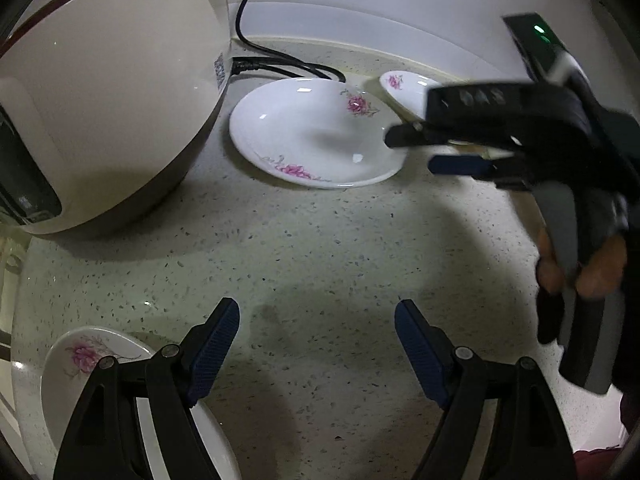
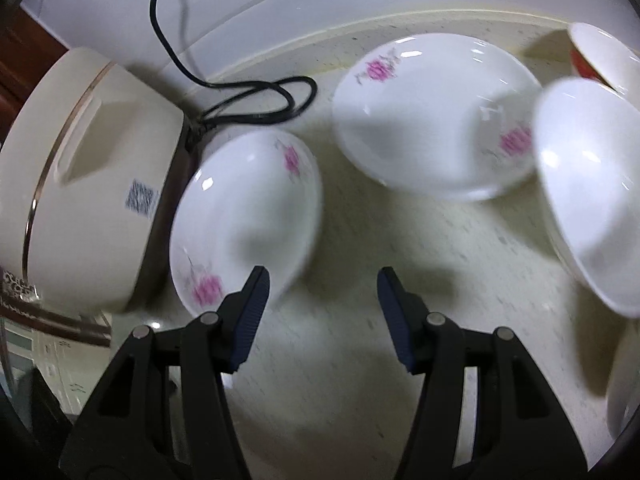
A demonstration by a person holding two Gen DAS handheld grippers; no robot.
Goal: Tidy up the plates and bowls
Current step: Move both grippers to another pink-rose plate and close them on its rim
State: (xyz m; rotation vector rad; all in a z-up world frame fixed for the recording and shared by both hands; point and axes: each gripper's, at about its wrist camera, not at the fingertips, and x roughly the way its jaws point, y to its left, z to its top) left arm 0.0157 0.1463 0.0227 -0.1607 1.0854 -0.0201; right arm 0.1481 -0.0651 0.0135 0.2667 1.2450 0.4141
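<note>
Right wrist view blurs plates; both tools gape empty, left tool half-hiding a plate

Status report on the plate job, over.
Left gripper and right gripper open, empty. Flowered plates lie apart on the counter, unstacked. Rice cooker and its cord crowd the nearest plate.
</note>
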